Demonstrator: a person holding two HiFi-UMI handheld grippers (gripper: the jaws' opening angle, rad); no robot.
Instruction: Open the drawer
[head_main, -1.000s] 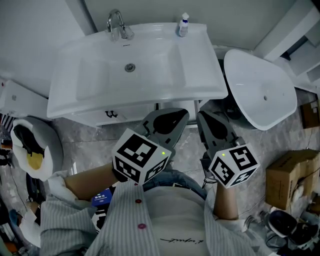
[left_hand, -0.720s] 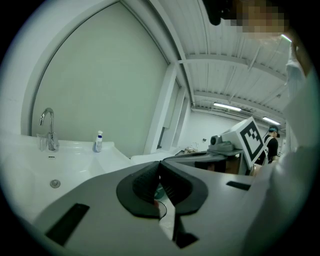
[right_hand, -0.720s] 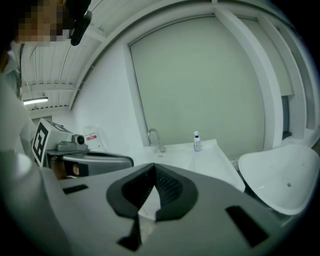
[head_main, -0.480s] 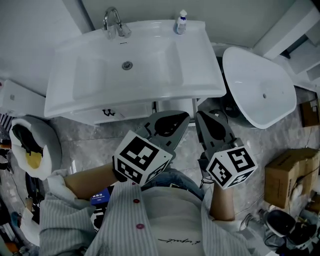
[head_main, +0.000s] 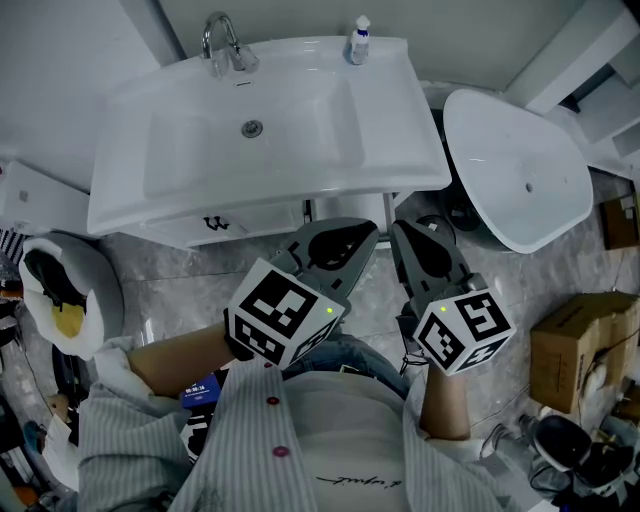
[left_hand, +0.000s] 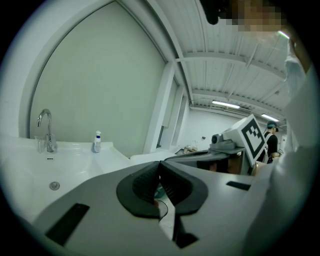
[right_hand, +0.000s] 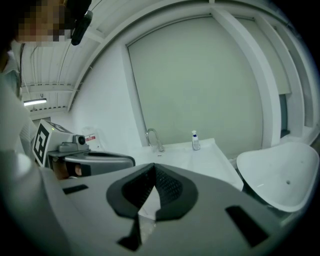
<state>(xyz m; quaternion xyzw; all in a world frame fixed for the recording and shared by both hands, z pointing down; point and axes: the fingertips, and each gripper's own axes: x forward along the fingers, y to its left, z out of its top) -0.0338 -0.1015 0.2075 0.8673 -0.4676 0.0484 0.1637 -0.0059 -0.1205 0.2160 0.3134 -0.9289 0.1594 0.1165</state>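
1. Both the left gripper (head_main: 342, 230) and the right gripper (head_main: 412, 230) have their jaws pressed together on nothing. Closed like that, neither could take a pull and would only slide off.
2. The drawer (head_main: 255, 221) sits under the sink (head_main: 400, 120), centre-left of the frame. The dark mark (head_main: 215, 225) on its front may be the pull, but it is too small to tell, so a grab there could miss.
3. The sink's edge overhangs the drawer, so a high approach could hit it.
4. A wide swing could hit the loose basin (head_main: 520, 170) at the right.
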